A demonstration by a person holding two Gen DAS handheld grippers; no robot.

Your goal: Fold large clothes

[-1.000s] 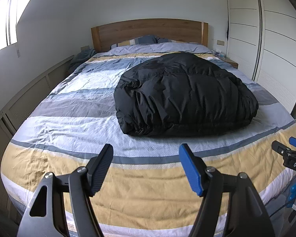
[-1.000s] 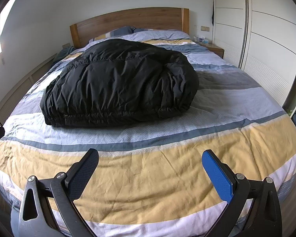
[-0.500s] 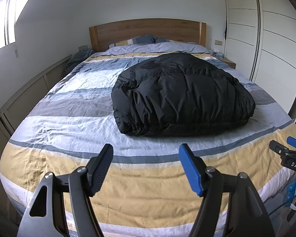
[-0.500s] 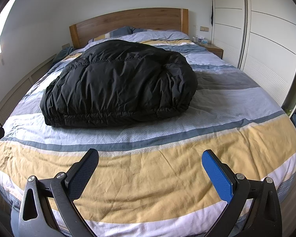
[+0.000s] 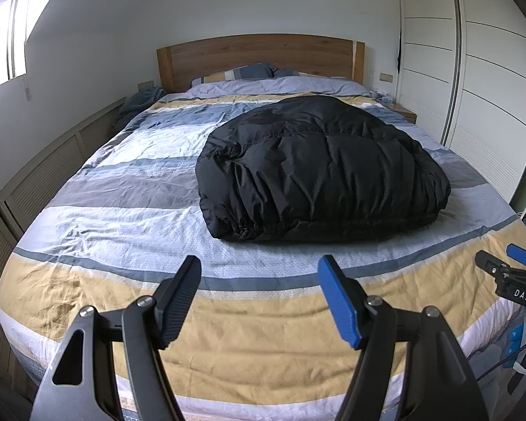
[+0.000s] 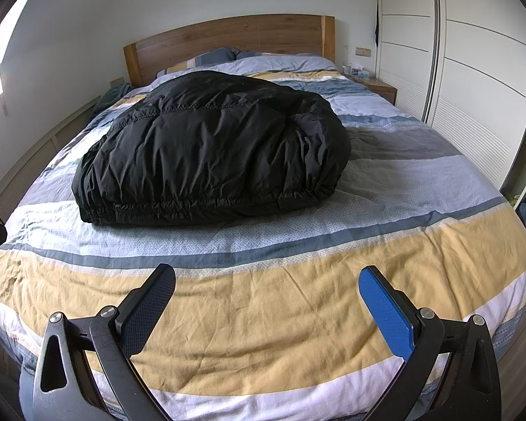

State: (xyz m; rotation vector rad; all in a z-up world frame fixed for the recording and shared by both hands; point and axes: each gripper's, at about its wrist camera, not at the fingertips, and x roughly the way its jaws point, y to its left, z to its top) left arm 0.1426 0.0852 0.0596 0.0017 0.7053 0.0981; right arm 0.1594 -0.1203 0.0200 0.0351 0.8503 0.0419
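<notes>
A black puffer jacket (image 5: 319, 175) lies folded into a thick bundle on the bed (image 5: 98, 217), around the middle of the striped duvet, a little toward the wardrobe side, its elastic hem facing the foot. Both claws hang over the yellow stripe at the foot end, well apart from the jacket. The left claw (image 5: 259, 294) stands open with nothing between its black and blue pads; the right claw (image 6: 266, 308) is spread wide too, and empty. Pillows (image 6: 214, 58) rest against the wooden headboard (image 6: 228, 38). A white sliding wardrobe (image 6: 473, 70) runs along one side, a bedside stand (image 6: 382, 87) by it.
</notes>
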